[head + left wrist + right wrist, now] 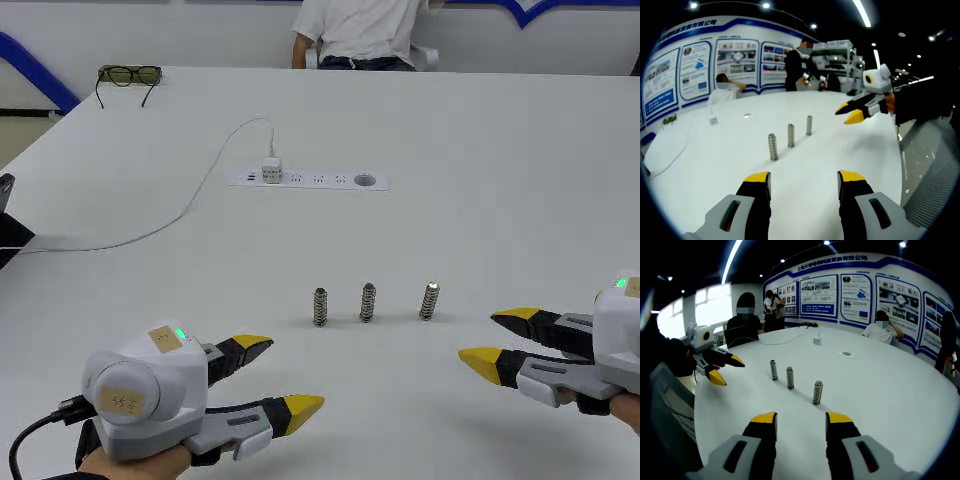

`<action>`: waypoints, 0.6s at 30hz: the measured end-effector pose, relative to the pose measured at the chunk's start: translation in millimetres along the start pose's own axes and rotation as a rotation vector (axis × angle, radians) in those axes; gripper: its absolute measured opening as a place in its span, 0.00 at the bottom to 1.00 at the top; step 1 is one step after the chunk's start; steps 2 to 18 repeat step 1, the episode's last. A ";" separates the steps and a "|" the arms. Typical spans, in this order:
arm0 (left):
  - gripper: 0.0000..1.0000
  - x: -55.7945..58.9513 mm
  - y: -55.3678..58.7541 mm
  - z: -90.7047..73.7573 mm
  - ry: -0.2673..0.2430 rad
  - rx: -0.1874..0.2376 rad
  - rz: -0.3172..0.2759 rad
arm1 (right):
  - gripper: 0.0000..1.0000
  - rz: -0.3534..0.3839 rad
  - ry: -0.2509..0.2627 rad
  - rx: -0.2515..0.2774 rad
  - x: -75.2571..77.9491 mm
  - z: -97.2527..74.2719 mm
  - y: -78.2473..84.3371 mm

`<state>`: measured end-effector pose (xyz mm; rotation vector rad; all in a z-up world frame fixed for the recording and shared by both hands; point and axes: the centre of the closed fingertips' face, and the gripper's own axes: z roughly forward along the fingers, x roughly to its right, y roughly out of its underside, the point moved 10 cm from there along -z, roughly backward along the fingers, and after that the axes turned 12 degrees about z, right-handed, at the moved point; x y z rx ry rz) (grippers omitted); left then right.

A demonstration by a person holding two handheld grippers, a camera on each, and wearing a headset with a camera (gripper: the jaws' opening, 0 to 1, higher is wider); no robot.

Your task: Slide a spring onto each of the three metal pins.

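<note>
Steel springs (368, 302) stood three in a row toward the near edge of the tabletop (480, 130), left tongs (290, 372) and right tongs (481, 336) flanking them, both wide and empty.

Three springs (368, 302) stand in a row before the power strip (310, 180).

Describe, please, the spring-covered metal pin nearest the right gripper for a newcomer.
On the large white table, in front of the white power strip, three spring-covered metal pins stand in a row. Yours is the end one nearest the right gripper, shinier than its two darker neighbours.
</note>
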<state>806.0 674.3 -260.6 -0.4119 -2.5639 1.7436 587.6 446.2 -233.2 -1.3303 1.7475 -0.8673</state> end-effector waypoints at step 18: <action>0.55 0.4 -0.8 -0.2 0.000 0.001 -0.001 | 0.40 0.000 -0.001 0.000 -0.3 0.1 0.0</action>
